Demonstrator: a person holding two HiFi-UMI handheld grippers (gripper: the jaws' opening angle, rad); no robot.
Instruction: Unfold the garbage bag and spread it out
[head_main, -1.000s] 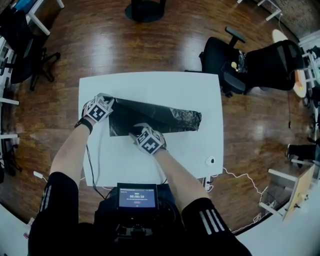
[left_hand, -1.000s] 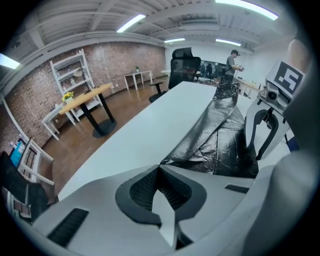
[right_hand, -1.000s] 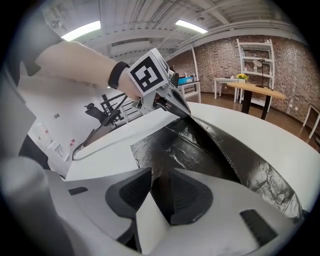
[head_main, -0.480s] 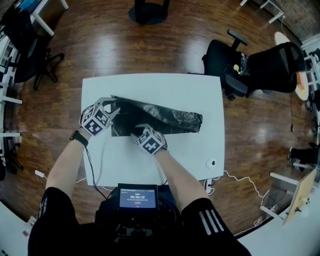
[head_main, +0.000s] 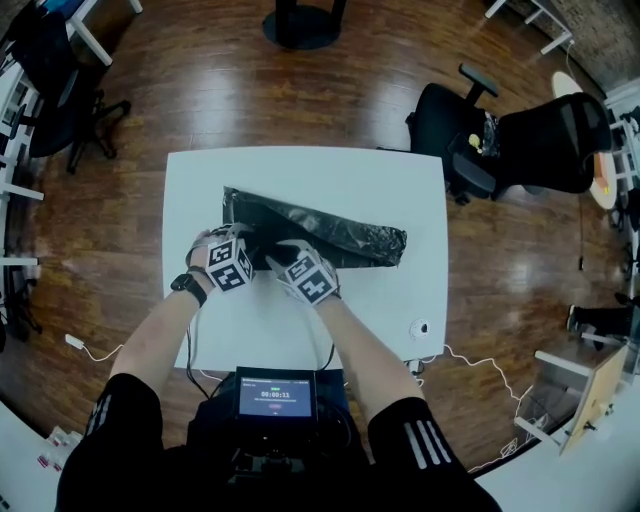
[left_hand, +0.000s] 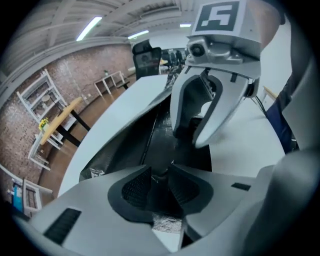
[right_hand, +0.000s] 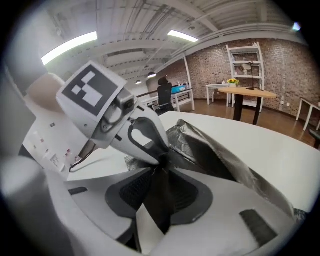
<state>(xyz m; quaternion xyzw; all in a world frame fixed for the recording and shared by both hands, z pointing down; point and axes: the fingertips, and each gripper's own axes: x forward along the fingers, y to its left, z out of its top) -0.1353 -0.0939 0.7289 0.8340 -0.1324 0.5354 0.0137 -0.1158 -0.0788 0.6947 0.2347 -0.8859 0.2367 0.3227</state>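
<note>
The black garbage bag (head_main: 335, 230) lay as a folded strip across the white table (head_main: 395, 290), toward its far side. The right gripper (right_hand: 159, 169) was clamped on the bag's near edge. Just left of it, the left gripper (left_hand: 159, 175) had its jaws apart, just narrowing, with film between the pads but not pinched. Unfolding looked barely begun. Next, the left gripper probably needed to clamp one layer and draw it clear of the other.

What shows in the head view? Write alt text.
Left gripper and right gripper meet at the near edge of a folded black garbage bag on a white table. The right pinches it; the left's jaws, lately closing, stand open around it.
</note>
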